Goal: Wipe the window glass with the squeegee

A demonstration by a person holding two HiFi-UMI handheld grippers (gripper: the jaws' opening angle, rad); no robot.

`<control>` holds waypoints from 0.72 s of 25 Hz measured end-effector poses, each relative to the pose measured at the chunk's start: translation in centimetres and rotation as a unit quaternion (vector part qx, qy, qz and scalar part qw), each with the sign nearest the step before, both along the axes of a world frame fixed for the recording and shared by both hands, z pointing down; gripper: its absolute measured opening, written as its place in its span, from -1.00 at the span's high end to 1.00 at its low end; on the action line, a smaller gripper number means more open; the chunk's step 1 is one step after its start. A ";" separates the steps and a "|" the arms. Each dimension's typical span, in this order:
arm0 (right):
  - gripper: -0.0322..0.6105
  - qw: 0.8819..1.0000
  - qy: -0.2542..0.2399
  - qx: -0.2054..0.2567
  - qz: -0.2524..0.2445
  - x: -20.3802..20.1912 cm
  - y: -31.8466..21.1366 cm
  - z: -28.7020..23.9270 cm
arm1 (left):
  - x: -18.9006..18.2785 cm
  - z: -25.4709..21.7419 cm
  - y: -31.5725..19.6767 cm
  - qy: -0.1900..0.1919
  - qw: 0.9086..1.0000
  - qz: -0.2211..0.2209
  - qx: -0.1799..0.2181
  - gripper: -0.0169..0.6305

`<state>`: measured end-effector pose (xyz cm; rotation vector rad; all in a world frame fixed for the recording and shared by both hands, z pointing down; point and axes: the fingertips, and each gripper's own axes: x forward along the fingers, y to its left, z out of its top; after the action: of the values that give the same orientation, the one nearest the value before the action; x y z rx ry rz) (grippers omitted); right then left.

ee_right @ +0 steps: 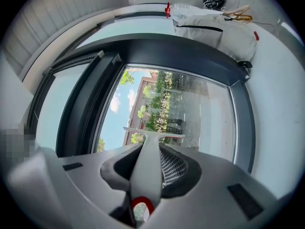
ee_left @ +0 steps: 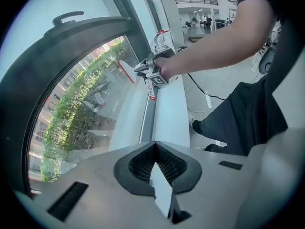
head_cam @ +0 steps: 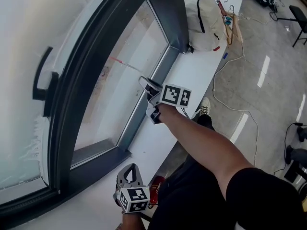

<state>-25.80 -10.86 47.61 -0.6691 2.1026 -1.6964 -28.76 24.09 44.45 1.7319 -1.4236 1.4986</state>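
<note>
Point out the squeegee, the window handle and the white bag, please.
squeegee [ee_right: 146, 170]: right gripper view, on its handle between the jaws.
window handle [head_cam: 37, 78]: head view, on its dark grip.
white bag [head_cam: 207, 20]: head view, on its body.

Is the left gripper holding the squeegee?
No, the squeegee is clamped in the right gripper; the left gripper is shut on nothing.

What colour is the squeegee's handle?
Squeegee handle: light grey with a red ring; clearest in right gripper view.
</note>
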 end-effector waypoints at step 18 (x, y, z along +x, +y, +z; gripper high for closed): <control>0.63 0.999 0.002 -0.010 -0.049 -3.8 8.0 0.6 | -1.0 0.0 2.9 -0.001 1.000 -0.010 0.006 0.95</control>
<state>-29.59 -2.83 48.25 -0.5842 2.1581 -1.7706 -29.79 26.96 44.40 1.7177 -1.4512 1.4851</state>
